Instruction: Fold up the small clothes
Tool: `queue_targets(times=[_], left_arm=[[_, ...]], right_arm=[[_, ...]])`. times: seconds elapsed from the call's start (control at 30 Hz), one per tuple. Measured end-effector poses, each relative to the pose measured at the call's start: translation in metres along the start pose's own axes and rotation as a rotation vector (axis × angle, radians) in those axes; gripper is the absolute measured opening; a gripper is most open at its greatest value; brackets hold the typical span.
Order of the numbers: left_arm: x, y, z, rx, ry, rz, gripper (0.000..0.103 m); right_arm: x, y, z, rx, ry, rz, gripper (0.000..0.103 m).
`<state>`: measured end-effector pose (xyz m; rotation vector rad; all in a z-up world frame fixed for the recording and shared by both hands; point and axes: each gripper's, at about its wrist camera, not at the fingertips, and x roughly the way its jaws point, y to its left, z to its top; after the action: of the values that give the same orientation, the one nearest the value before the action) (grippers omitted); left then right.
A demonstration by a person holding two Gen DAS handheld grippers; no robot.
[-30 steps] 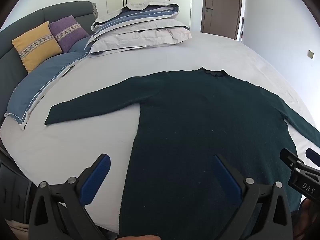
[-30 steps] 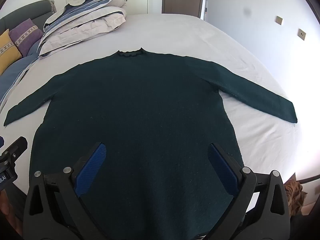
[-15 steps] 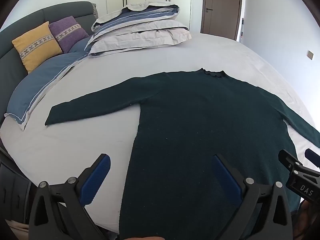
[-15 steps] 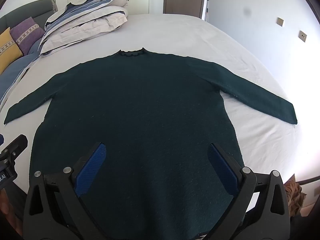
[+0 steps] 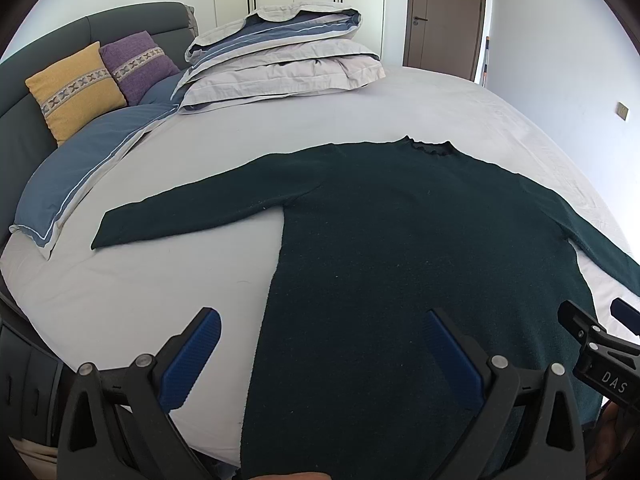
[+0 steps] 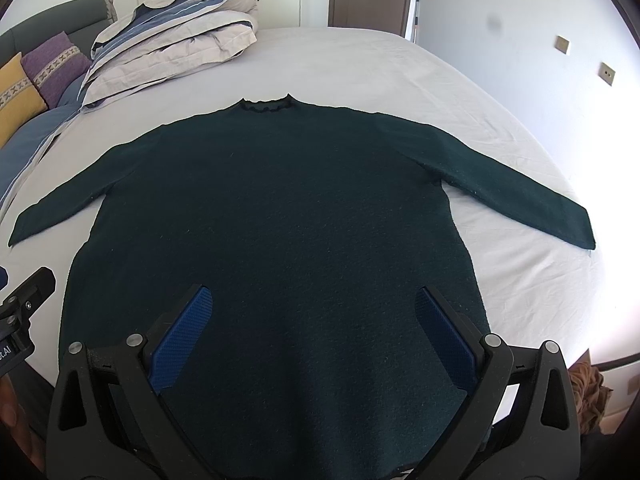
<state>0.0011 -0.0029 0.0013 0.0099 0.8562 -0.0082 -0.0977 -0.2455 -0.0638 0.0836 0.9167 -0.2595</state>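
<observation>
Sweater [image 6: 272,216] spread flat on bed [image 6: 400,72], hem nearest both hand-held grippers.
Left hand-held gripper [image 5: 320,354] and right hand-held gripper [image 6: 314,332] are held apart, empty; long axis runs away toward collar.

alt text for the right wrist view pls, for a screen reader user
A dark green long-sleeved sweater lies flat on a white bed, both sleeves spread, neck away from the camera. The open right claw hovers above its hem, holding nothing. Folded bedding and cushions sit far left.
</observation>
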Motion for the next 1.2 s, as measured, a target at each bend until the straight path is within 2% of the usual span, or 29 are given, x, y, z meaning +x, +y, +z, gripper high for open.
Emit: queue_targets(times=[1.2], left_arm=[[-0.001,0.013,-0.004,-0.010,0.002,-0.005,0.103]], right_arm=[[0.000,0.013,-0.007,-0.005,0.004,0.000,0.103]])
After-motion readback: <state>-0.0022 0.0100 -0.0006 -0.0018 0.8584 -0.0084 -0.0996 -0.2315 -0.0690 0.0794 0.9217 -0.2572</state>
